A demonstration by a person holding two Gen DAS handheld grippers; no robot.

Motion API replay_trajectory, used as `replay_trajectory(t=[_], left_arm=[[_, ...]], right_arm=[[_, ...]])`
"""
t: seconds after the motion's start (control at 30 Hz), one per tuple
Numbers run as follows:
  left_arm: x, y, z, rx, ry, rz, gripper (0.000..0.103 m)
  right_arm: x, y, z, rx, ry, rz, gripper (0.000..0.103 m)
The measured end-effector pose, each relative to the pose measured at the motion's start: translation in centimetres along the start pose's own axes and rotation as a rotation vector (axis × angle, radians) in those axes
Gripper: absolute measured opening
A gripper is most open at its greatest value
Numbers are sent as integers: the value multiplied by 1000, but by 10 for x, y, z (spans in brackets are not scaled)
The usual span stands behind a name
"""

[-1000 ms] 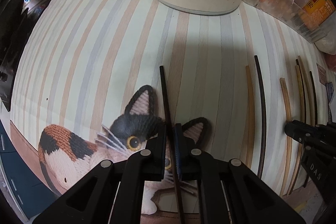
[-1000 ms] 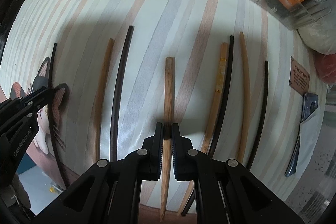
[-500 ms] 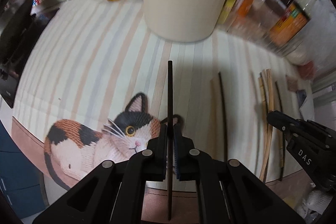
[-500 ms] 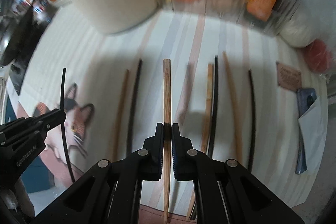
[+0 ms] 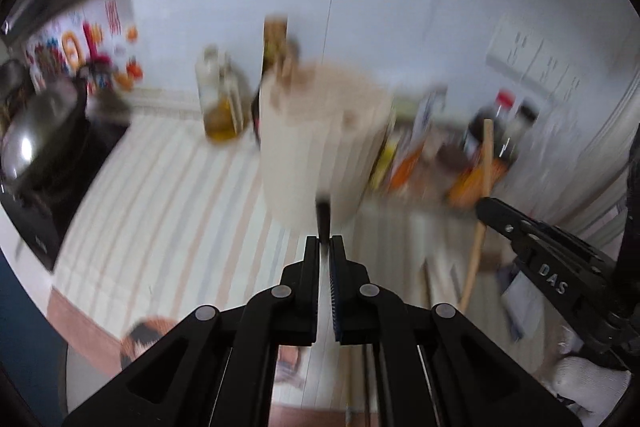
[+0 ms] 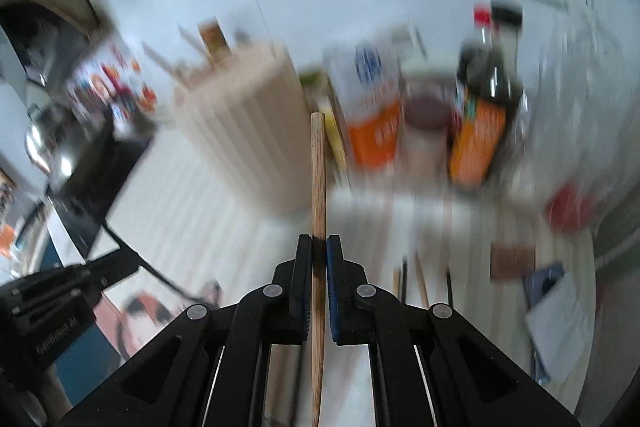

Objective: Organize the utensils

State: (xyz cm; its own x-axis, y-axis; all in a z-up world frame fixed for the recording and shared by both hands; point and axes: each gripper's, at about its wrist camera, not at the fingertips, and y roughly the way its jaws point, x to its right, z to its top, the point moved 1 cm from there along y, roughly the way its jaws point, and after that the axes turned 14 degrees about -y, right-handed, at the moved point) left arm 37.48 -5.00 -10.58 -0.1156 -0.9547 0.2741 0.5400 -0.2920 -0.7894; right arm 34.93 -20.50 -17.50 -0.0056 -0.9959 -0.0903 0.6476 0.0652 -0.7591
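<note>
My left gripper (image 5: 325,239) is shut on a black chopstick (image 5: 323,213), which points at the cream ribbed holder (image 5: 320,147) ahead. My right gripper (image 6: 319,238) is shut on a light wooden chopstick (image 6: 318,179), held up above the mat; it also shows in the left wrist view (image 5: 480,203). The holder (image 6: 240,131) stands at the left in the right wrist view and has sticks in it. Several chopsticks (image 6: 420,279) lie on the striped mat (image 5: 160,195). Both views are blurred.
Sauce bottles and jars (image 6: 484,115) stand along the back wall to the right of the holder. An oil bottle (image 5: 218,103) stands to its left. A black stove with a pot (image 5: 36,147) is at the far left. A brown card (image 6: 512,261) and papers (image 6: 560,311) lie at right.
Both grippers have lifted and tilted up with their chopsticks, from low over the mat to facing the holder and the wall. The views have become blurred with motion.
</note>
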Motion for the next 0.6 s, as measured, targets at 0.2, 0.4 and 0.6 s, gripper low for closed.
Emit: replay_trajectory(t=[0.2,0.4,0.6], left_arm=[[24,-41,63,134,24,-48,2],[35,-73,117,249,26,-67,0],[36,-79,159,312,10,-74,0]], right_arm=[[1,-33,81,177,-18,-3,7],[1,-51,161,296,-37,-7,7],[-5,-49,213,356,-72,-4,7]])
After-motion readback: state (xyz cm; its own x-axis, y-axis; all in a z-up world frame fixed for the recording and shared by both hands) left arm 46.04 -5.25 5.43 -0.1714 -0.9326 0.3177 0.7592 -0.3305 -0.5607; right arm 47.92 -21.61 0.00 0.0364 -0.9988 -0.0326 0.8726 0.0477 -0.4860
